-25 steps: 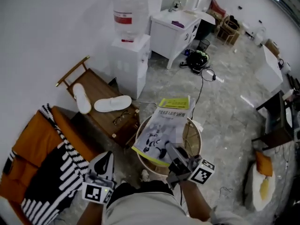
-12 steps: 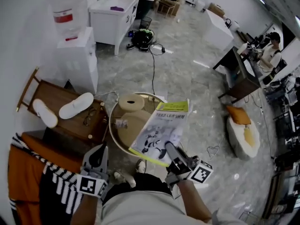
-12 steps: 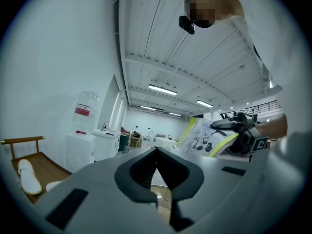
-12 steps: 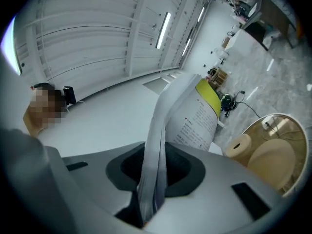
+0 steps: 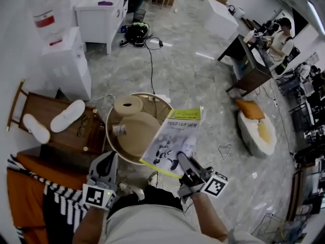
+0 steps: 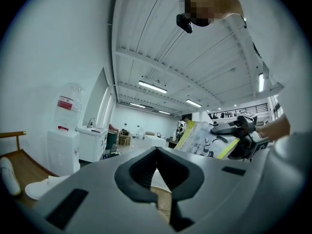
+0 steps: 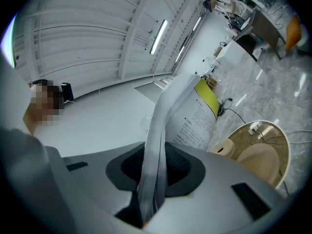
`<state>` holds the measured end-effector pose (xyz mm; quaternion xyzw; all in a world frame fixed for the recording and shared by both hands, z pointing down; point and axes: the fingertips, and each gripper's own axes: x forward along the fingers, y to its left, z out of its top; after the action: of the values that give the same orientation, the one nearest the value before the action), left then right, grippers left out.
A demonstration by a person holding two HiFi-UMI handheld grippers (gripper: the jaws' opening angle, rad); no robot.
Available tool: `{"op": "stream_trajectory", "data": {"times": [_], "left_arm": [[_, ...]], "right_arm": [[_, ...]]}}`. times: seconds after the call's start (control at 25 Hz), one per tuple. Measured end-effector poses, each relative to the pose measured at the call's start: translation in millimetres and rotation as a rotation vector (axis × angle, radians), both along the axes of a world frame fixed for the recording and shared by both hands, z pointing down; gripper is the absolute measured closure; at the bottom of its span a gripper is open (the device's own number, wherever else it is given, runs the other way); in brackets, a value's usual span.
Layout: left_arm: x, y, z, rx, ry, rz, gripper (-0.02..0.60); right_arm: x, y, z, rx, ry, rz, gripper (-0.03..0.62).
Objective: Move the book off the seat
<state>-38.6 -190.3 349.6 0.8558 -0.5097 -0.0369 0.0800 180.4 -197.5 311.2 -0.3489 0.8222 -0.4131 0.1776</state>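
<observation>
Over the round surface (image 5: 107,133) my right tongs (image 5: 182,159) pinch only an edge of the book (image 5: 175,139), which may slip; left tongs (image 5: 108,159) closed, empty.

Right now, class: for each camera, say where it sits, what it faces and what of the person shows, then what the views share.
Head view: on the person's head, steeply down at the round wooden table; left tool, right tool, forearms and pale shirt show.
Left gripper view: on the left tool, along its closed jaws toward the white water dispenser; shirt at right.
Right gripper view: on the right tool, along jaws clamping the yellow-edged white book; shirt at left.
Shared: the book, in all three.
</observation>
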Motion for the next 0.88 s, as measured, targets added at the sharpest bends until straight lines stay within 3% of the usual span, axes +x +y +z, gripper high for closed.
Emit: {"op": "stream_trajectory", "data": {"times": [0.36, 0.6, 0.88], "left_arm": [[31.2, -19.0, 3.8, -0.038, -0.062, -0.03, 0.565], [52.2, -37.5, 22.6, -0.082, -0.106, -0.07, 0.565], [65.7, -48.8, 72.4, -0.142, -0.141, -0.096, 0.565]], "right_arm": [[40.5, -32.4, 42.8, -0.027, 0.011, -0.034, 0.503], [55.2, -69.4, 101.9, -0.104, -0.021, -0.092, 0.503], [50.2, -107.7, 190.3, -0.157, 0.077, -0.164, 0.503]]}}
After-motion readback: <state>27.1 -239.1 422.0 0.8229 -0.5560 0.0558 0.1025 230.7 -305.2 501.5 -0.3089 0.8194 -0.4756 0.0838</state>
